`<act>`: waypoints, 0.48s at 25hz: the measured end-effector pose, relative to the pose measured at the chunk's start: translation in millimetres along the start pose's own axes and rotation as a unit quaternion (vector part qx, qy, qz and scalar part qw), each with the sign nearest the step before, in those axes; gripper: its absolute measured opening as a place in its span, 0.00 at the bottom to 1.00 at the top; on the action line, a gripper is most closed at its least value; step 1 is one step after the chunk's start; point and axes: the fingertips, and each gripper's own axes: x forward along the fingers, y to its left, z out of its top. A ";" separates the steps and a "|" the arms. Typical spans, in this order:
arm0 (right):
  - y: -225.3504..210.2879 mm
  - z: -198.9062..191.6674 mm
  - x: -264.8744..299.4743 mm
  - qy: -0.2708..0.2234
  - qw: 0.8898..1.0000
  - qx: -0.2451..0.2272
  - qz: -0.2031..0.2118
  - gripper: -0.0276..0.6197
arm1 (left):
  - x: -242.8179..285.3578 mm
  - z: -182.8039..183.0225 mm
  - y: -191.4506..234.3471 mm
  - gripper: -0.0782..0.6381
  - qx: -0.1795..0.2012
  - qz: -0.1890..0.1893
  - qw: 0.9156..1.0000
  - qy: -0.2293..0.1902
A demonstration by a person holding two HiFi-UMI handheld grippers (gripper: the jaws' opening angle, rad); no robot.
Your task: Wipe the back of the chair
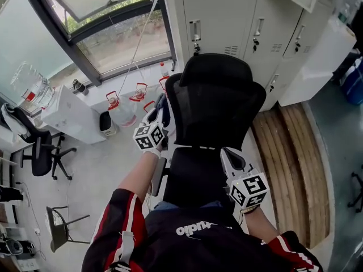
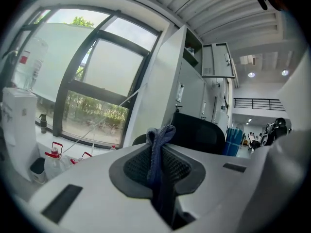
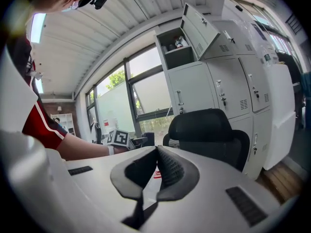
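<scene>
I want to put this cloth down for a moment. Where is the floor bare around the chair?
The cloth fits on bare grey floor left of the chair, between it and the small black chair. The wooden boards on its right are bare. Crowded: the water jugs by the window, and the lockers close behind the chair's back.

In the head view the chair (image 1: pixel 215 106) hides its own seat and base. The cloth (image 2: pixel 160 135) is hidden lower down between the jaws of the left hand-held gripper (image 2: pixel 159 152).
</scene>
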 end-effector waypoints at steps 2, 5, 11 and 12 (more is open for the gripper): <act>-3.6 1.1 0.9 0.001 1.000 0.000 -0.007 0.07 | 20.9 -7.4 11.6 0.19 0.019 0.004 1.000 0.011; -9.8 1.9 -3.0 0.010 1.000 -0.003 -0.015 0.07 | 50.3 -18.4 26.7 0.19 0.041 0.007 0.999 0.024; -24.1 -5.6 -0.4 0.026 0.999 0.005 -0.035 0.07 | 90.3 -37.6 53.3 0.19 0.043 0.031 0.997 0.052; -26.4 -6.7 0.8 0.027 0.999 0.007 -0.037 0.07 | 96.0 -40.3 57.1 0.19 0.042 0.035 0.997 0.056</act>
